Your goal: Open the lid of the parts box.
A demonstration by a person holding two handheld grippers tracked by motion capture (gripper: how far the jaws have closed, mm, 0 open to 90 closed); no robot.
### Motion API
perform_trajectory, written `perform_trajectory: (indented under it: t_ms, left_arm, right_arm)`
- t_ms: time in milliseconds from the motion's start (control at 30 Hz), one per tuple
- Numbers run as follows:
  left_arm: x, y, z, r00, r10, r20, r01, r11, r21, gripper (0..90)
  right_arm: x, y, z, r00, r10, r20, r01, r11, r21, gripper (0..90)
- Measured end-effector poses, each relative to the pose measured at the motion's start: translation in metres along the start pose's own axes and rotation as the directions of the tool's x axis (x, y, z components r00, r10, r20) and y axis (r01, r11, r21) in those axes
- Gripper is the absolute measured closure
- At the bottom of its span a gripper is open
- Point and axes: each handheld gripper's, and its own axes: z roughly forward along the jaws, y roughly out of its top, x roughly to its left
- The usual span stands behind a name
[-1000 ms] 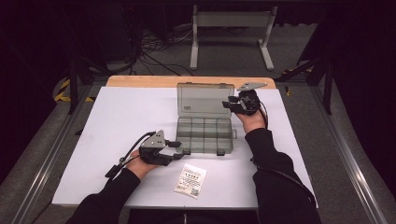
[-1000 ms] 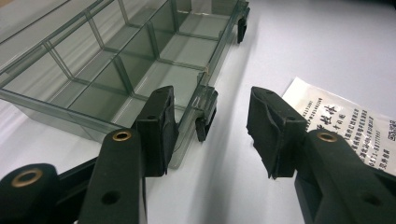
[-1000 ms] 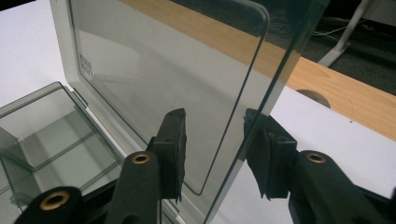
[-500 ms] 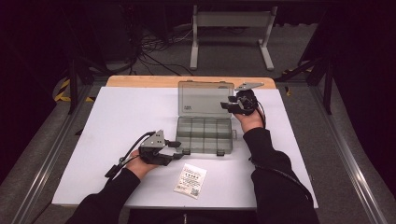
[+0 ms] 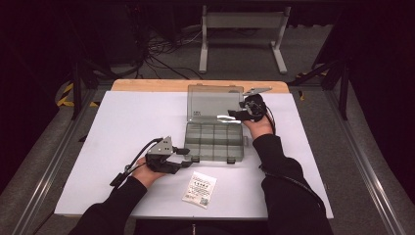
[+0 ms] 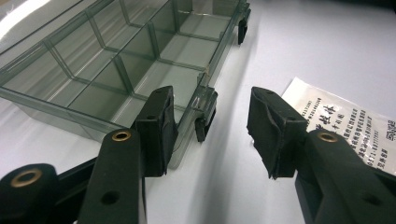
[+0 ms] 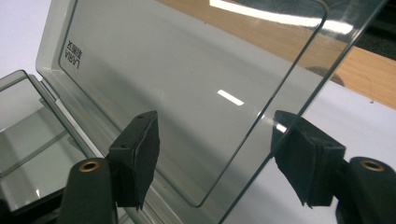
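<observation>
Left claw (image 5: 188, 155) released, jaws straddling the front wall and a latch (image 6: 204, 122) of the clear compartment box (image 5: 215, 142), mid-table (image 5: 112, 127). White packet (image 5: 199, 189) lies just in front. Right claw (image 5: 234, 114): jaws have just been opening, raised lid (image 7: 187, 93) edge between them, unpinched.

Right claw (image 7: 215, 158), jaws just opening, straddling free edge of raised clear lid (image 7: 187, 88), pads apart from it; white tabletop (image 7: 364, 126) behind.

High view overhead; claw views close — sharing box (image 5: 214, 139).
</observation>
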Motion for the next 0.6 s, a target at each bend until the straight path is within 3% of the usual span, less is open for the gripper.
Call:
perform_trajectory:
  t_ms: [600]
  left_arm:
    - [0.000,0.000,-0.001,1.0000,0.001,0.007,-0.001,1.0000,0.000,51.5]
  right_arm:
    - [-0.009,-0.011,0.009,0.9956,0.089,-0.030,-0.087,0.995,0.047,28.5]
